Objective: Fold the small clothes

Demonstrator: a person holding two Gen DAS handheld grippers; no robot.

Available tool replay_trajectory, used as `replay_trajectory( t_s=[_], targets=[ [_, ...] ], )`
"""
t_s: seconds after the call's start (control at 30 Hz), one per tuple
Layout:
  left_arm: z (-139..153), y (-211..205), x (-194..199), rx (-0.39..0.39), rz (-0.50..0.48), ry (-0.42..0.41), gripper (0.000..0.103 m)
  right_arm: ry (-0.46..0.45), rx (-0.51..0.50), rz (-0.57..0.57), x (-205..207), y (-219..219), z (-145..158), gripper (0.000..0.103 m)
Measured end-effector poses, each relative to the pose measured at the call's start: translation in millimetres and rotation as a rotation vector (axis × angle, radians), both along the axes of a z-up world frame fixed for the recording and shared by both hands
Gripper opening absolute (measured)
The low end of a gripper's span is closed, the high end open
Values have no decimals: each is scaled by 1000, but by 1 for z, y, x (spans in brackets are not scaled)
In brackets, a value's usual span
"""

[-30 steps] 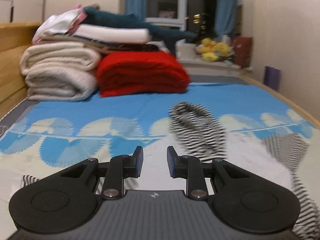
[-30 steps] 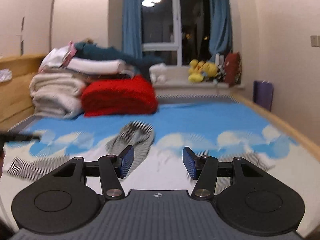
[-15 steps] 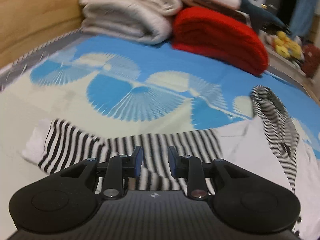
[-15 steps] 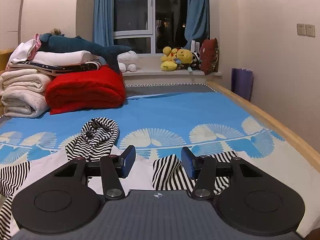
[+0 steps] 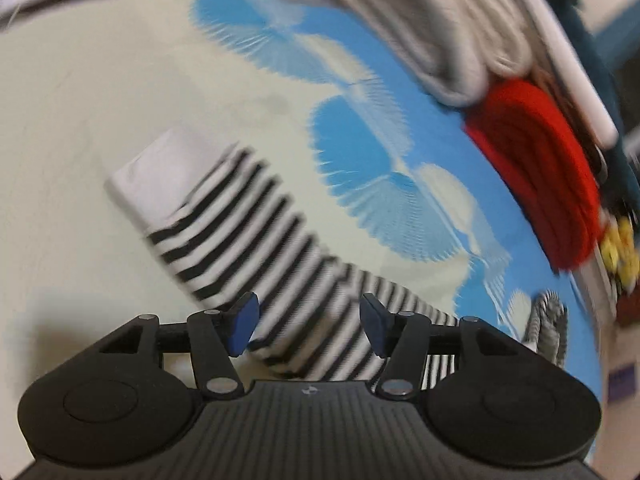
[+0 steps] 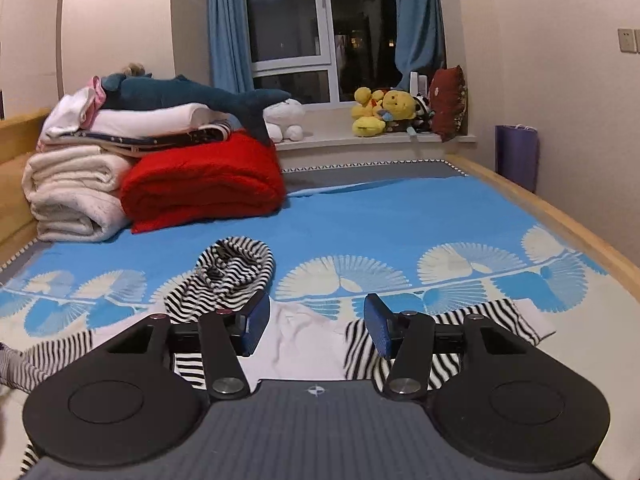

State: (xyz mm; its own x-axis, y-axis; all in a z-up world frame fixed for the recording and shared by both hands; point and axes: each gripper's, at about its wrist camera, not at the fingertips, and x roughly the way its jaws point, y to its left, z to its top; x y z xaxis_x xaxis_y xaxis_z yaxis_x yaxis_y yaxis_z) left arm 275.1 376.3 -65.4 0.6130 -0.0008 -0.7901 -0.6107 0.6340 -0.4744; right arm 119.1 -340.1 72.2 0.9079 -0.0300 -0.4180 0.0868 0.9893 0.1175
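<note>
Straddling soft striped sleeve (image 5: 256,232), left gripper (image 5: 308,322) fingers parted.

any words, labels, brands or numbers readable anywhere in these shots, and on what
No readable text in either view.
Left gripper: a small round emblem on its grey body, not lettering.
Right gripper: the same emblem, no letters.
Striped garment: no label or print visible.
Purple bag: no lettering shows.
Wall switch: blank.

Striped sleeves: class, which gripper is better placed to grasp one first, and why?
Left, probably. The left gripper is open with a striped sleeve running between its fingers. The right gripper is open over the white body; its sleeve lies off to the side.
</note>
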Motion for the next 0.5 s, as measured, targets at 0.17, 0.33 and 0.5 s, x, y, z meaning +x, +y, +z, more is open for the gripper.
replay_trajectory(
  t_s=[0.17,0.33,0.5],
  targets=[
    [-12,25,-29,-119,202,67,60,10,46,-27,10,-10,-2,54],
    [-31,57,-16,-156,267,67,59,35,52,-38,20,-10,-6,54],
    [-42,81,-19,-141,351,40,6,35,43,-36,19,-8,-7,54]
  ],
)
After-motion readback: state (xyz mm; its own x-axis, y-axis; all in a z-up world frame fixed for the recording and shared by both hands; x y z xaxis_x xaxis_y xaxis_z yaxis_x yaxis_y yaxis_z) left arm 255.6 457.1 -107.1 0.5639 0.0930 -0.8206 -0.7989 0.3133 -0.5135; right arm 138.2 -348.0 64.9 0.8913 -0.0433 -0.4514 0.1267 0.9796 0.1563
